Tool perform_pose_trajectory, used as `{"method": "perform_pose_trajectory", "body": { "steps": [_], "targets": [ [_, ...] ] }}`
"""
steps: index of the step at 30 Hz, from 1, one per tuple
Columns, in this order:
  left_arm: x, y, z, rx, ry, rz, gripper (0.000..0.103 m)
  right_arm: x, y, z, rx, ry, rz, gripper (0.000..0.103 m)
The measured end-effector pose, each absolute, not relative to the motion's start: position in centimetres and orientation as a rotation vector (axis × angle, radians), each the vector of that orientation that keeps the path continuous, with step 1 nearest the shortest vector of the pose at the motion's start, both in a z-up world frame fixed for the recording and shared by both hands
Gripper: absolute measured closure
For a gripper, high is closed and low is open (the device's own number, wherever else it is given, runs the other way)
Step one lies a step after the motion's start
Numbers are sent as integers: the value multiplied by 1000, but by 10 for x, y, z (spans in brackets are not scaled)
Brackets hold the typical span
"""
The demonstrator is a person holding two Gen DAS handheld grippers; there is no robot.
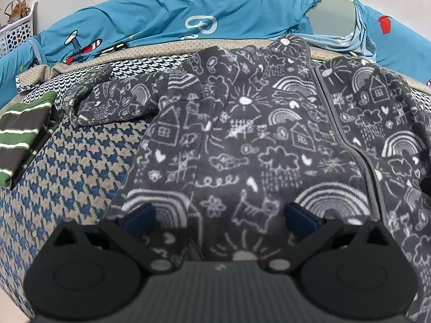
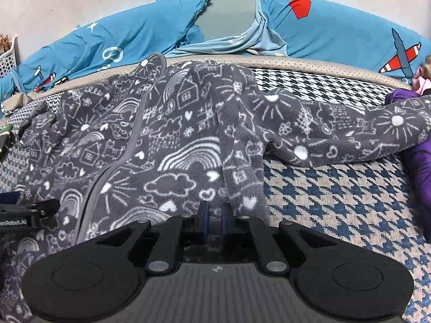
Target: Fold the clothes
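Observation:
A grey fleece jacket (image 1: 256, 140) with white doodles of rainbows, houses and clouds lies spread on the houndstooth bed cover (image 1: 67, 177), zip front up, one sleeve (image 1: 113, 105) out to the left. My left gripper (image 1: 219, 215) hovers open over the lower front, both blue pads wide apart and fabric beneath them. In the right wrist view the same jacket (image 2: 161, 140) stretches its other sleeve (image 2: 336, 137) to the right. My right gripper (image 2: 214, 215) is shut at the jacket's near hem, with fleece pinched between the pads. Part of the left gripper (image 2: 29, 215) shows at the left edge.
A folded green, grey and white striped garment (image 1: 21, 140) lies at the left of the bed. Blue printed bedding (image 1: 188, 13) is heaped along the far wall. A white perforated basket (image 1: 16, 32) stands far left. A purple garment (image 2: 420, 161) lies under the right sleeve.

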State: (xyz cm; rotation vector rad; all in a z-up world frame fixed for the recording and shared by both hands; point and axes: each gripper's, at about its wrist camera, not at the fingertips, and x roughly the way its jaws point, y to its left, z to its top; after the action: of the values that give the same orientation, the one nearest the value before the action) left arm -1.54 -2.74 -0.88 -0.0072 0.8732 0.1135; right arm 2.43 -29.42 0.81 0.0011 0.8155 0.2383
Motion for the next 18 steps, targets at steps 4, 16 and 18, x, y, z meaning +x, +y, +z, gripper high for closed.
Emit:
{"method": "perform_pose_trajectory", "body": {
  "steps": [4,16,18],
  "targets": [
    [-12,-26,-9,-15,891,106,0,24,-295,16,67,817,297,87],
    [-1,-26,6,-27,878,47,0,38,-291,31,154,761,358,87],
    [4,-26,5,-30,882,40,0,40,-288,31,146,754,360,86]
  ]
}}
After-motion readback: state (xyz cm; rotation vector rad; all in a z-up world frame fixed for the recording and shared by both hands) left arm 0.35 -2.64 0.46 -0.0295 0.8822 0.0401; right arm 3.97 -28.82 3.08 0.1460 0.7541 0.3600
